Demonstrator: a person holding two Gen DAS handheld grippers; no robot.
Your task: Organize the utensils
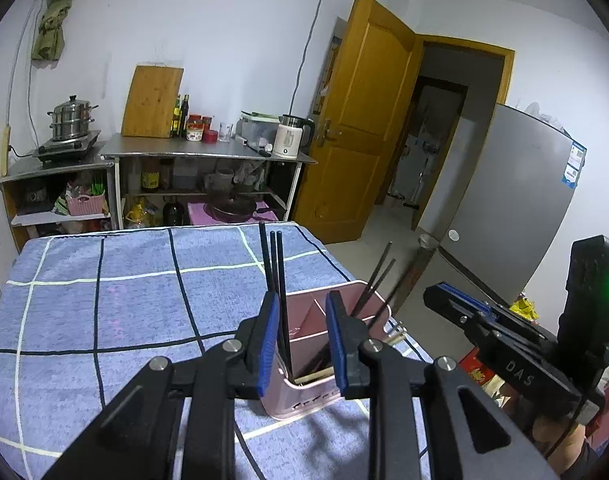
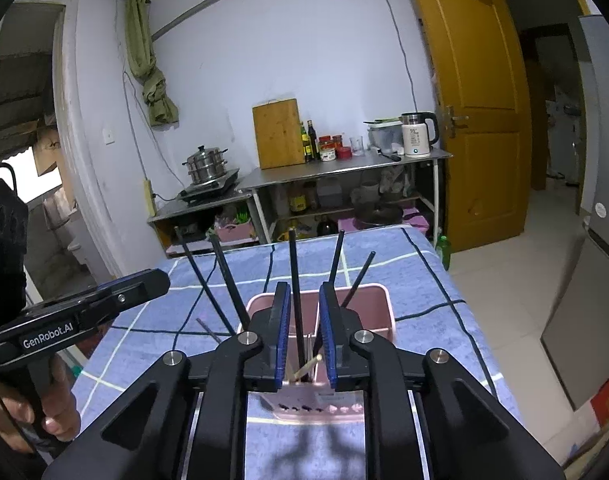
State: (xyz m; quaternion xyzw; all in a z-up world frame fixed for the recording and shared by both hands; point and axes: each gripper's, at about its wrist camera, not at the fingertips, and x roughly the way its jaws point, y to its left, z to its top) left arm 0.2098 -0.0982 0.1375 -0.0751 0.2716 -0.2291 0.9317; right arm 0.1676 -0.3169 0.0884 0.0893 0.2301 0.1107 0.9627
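Note:
A pink divided utensil holder stands on the blue checked cloth near the table's right edge. Black chopsticks stand upright in its near compartment beside the left pad of my left gripper, whose jaws are apart and press on nothing. More black chopsticks lean out to the right. In the right wrist view the holder sits just ahead. One black chopstick stands loose between the parted pads of my right gripper. A pale wooden chopstick lies low inside.
The clothed table stretches left and ahead. A thin dark stick lies on the cloth left of the holder. Behind stand steel shelves with a kettle, a cutting board and a pot. A yellow door and a grey fridge are on the right.

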